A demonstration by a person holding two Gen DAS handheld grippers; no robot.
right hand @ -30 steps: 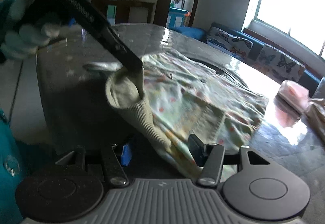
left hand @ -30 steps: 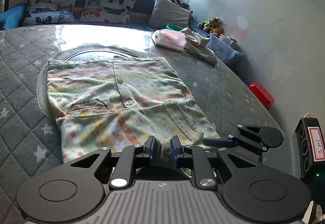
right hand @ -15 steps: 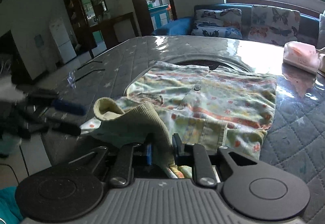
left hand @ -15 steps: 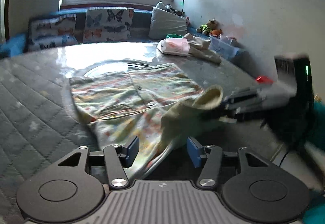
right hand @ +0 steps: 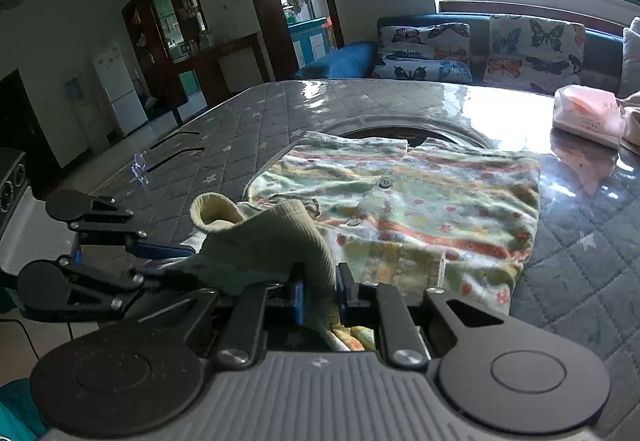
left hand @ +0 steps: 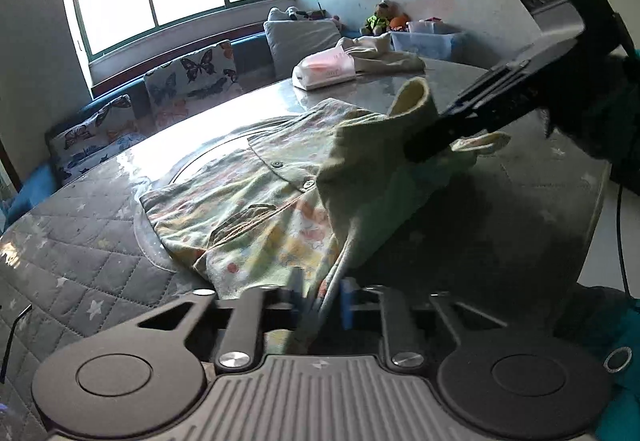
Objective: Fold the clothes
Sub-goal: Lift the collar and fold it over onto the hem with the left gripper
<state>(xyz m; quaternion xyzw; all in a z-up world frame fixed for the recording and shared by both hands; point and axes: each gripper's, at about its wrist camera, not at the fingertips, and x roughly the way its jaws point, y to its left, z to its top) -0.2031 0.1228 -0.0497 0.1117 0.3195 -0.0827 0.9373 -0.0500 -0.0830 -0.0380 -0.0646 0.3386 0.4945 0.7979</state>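
A small patterned garment [left hand: 256,201] with buttons and a ribbed green cuff [left hand: 408,101] lies partly folded on the quilted grey table. It also shows in the right wrist view [right hand: 432,209]. My left gripper [left hand: 320,299] is shut on the garment's near edge and holds it lifted. My right gripper [right hand: 320,297] is shut on the ribbed cuff [right hand: 280,241] and holds it raised above the table. The right gripper also shows in the left wrist view [left hand: 424,149], and the left gripper shows in the right wrist view [right hand: 176,261], both at the same lifted end.
A pink-and-white packet [left hand: 324,67] and a beige cloth [left hand: 384,55] lie at the far side of the table. A sofa with butterfly cushions [right hand: 532,49] stands behind. The table's edge [left hand: 596,209] runs close on the right.
My left gripper, open half a second ago, has shut on the garment's edge. My right gripper keeps hold of the cuff and has lifted it higher.
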